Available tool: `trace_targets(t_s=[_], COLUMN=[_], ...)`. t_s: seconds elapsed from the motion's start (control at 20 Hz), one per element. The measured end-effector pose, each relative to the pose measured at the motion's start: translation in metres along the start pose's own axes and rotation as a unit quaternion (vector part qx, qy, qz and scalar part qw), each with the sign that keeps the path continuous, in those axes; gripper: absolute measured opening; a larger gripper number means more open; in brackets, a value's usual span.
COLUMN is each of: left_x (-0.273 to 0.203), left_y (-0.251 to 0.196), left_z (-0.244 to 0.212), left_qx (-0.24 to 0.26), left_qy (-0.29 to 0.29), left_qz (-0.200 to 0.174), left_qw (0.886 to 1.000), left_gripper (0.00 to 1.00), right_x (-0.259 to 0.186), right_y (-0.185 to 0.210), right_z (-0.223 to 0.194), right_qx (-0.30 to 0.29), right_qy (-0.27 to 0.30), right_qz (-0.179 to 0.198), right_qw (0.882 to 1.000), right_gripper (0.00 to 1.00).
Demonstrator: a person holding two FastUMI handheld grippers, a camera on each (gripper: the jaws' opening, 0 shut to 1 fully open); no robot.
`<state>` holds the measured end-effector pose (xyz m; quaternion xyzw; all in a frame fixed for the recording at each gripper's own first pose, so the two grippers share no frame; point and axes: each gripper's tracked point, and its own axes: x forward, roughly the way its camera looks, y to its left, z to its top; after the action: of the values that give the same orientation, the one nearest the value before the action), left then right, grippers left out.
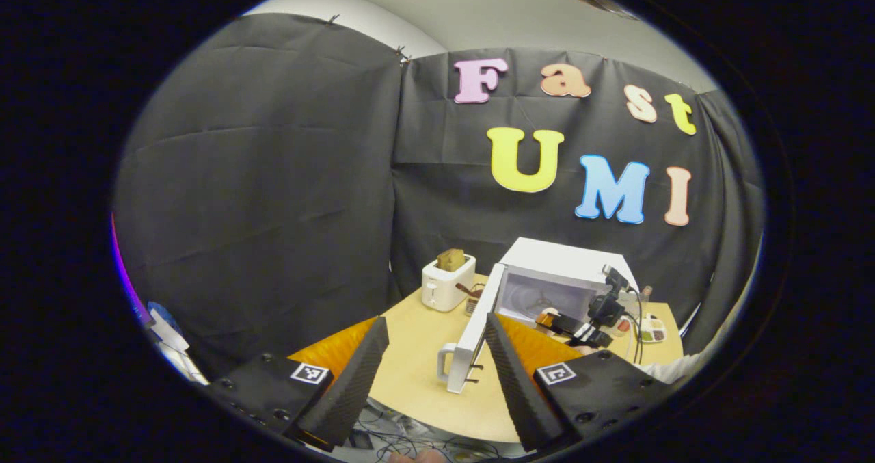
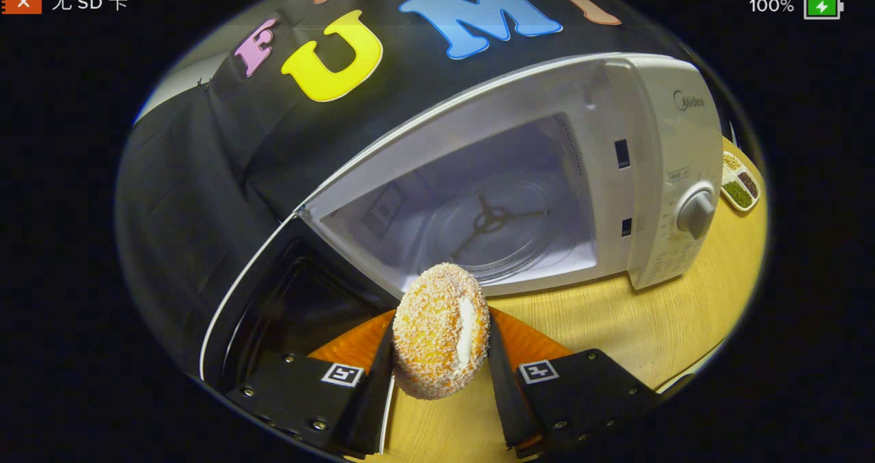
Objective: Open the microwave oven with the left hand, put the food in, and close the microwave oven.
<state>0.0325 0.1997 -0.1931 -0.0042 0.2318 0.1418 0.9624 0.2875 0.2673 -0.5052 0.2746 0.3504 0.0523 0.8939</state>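
Middle step in hand, by judgement: door open, food not yet inside, closing left to do.

Left gripper view, left to right: left gripper (image 1: 431,374) with jaws spread wide, holding nothing and touching nothing, set back from the desk (image 1: 410,374). White toaster (image 1: 448,282) with a slice in its slot at the far left of the desk. Microwave door (image 1: 472,336) swung fully open, seen edge-on, its handle (image 1: 446,364) facing the camera between the two fingers. Microwave oven (image 1: 564,275) behind, cavity exposed. Right gripper (image 1: 571,326) seen farther off, at the mouth of the cavity.

Right gripper view, left to right: dark inner face of the open door at lower left. Crumb-coated, cream-filled bun (image 2: 441,329) clamped between both fingers of the right gripper (image 2: 441,371), held on edge just in front of the cavity sill, above the desk. Glass turntable (image 2: 495,227) bare inside the cavity. Control panel with dial (image 2: 696,213) at right; small compartmented dish (image 2: 739,182) beyond it on the desk.

Next move, by judgement: forward carry over the sill, lowering onto the turntable, release, withdrawal; then a push on the door by the free left gripper.
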Motion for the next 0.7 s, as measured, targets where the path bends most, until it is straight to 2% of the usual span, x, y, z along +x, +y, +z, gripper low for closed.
trace_targets(t_s=[0.1, 0.15, 0.4, 0.45, 0.6, 0.65, 0.7], left_x=[0.004, 0.004, 0.0, -0.001, -0.002, -0.002, -0.003], left_y=[-0.002, -0.002, 0.005, 0.007, 0.007, 0.005, 0.004], left_z=[-0.005, -0.004, -0.016, -0.019, -0.027, -0.028, -0.032], left_qx=[0.001, 0.002, 0.016, 0.018, 0.028, 0.031, 0.034], left_qy=[0.015, 0.017, 0.043, 0.047, 0.066, 0.069, 0.074], left_qz=[0.006, 0.01, 0.028, 0.03, 0.033, 0.031, 0.03], left_qw=[1.0, 1.0, 0.999, 0.998, 0.997, 0.997, 0.996], left_gripper=[0.99, 0.9, 0.89, 0.94, 0.95, 0.9, 0.9], right_x=[0.017, 0.023, 0.052, 0.058, 0.074, 0.077, 0.081], right_y=[-0.003, 0.0, -0.012, -0.015, -0.03, -0.033, -0.034], right_z=[0.002, 0.003, 0.022, 0.026, 0.034, 0.038, 0.041], right_qx=[0.001, 0.006, 0.013, 0.018, 0.04, 0.042, 0.043], right_qy=[-0.011, -0.02, -0.068, -0.077, -0.095, -0.104, -0.111], right_qz=[-0.012, -0.009, -0.048, -0.051, -0.084, -0.092, -0.098], right_qw=[1.0, 1.0, 0.996, 0.996, 0.991, 0.989, 0.988], right_gripper=[0.68, 0.68, 0.68, 0.67, 0.68, 0.68, 0.68])
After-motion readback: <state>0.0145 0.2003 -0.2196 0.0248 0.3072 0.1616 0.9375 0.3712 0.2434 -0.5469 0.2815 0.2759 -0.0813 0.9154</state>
